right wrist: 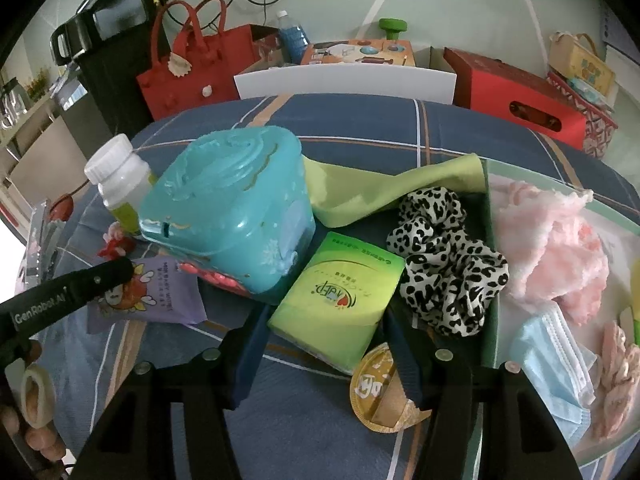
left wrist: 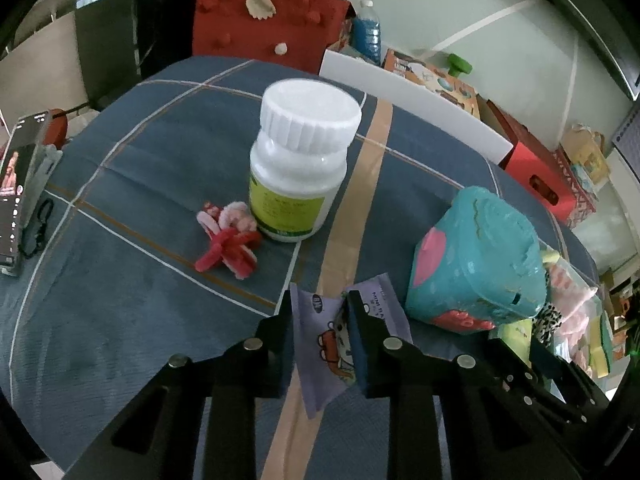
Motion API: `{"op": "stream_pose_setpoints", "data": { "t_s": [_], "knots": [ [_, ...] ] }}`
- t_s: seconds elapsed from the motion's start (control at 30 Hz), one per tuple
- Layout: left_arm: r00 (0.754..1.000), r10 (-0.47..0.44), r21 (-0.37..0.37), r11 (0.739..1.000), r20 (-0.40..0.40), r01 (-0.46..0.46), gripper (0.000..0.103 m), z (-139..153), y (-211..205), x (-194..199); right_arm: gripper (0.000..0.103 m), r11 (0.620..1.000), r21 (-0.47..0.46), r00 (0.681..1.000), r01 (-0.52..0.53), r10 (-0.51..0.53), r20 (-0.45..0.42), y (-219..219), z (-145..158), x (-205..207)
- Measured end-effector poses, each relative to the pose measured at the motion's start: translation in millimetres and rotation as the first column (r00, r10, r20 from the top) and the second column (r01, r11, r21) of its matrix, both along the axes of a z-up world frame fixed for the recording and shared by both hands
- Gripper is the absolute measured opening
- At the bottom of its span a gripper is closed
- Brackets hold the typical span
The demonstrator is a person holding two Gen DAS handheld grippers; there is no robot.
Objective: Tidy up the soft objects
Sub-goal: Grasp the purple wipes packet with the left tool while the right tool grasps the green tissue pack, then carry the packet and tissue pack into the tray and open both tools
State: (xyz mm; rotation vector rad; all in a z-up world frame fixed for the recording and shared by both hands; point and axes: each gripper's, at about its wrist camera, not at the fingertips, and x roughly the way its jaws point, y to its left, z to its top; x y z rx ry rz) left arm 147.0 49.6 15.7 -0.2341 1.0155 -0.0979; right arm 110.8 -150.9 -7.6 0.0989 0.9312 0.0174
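left tool [left wrist: 320, 312]: pinching the purple wipes packet [left wrist: 332, 344], pads pressed on both faces; packet crumpled between them, its lower corner hanging toward the camera.
right tool [right wrist: 324, 344]: spread around the near end of the green tissue pack [right wrist: 340, 300]; can't tell if the pads touch it.
tissue pack axis: long side runs away from the right tool, leaning left, far end by the teal tub [right wrist: 232, 208].
target: clear bin [right wrist: 490, 240] on the right holds the pink cloth [right wrist: 552, 240] and the face mask [right wrist: 556, 364]; leopard scrunchie [right wrist: 444, 264] sits just outside its wall.
nearer hand: right one, bin just beside it; left must cross past the tub.
room: white bottle [left wrist: 300, 160] and red pipe-cleaner toy [left wrist: 230, 236] ahead-left; open tabletop [left wrist: 120, 280] at left.
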Motion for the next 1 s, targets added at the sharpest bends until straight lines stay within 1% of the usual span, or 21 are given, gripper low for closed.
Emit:
{"op": "stream_pose_setpoints", "data": {
  "t_s": [0.33, 0.63, 0.73, 1.0],
  "knots": [
    [0.997, 0.03, -0.003, 1.0, 0.074, -0.03, 0.025, 30.3, 5.2, -15.3, 0.061, 1.0, 0.018, 0.999, 0.012, -0.012, 0.045, -3.9, 20.3, -12.8],
    [0.987, 0.046, -0.011, 0.999, 0.152, -0.045, 0.025, 64.9, 5.1, -32.0, 0.061, 0.999, 0.03, 0.996, 0.034, -0.037, 0.078, -14.9, 40.9, -29.0],
    [0.983, 0.043, -0.013, 0.999, 0.178, -0.041, 0.025, 75.2, 1.7, -37.2, 0.061, 0.998, 0.03, 0.995, 0.049, -0.051, 0.09, -20.7, 48.6, -34.1],
    [0.976, 0.013, -0.018, 1.0, 0.215, -0.009, 0.025, 95.3, -15.1, -46.7, 0.061, 0.994, 0.023, 0.987, 0.107, -0.109, 0.12, -42.5, 68.4, -49.9]
  ]
}}
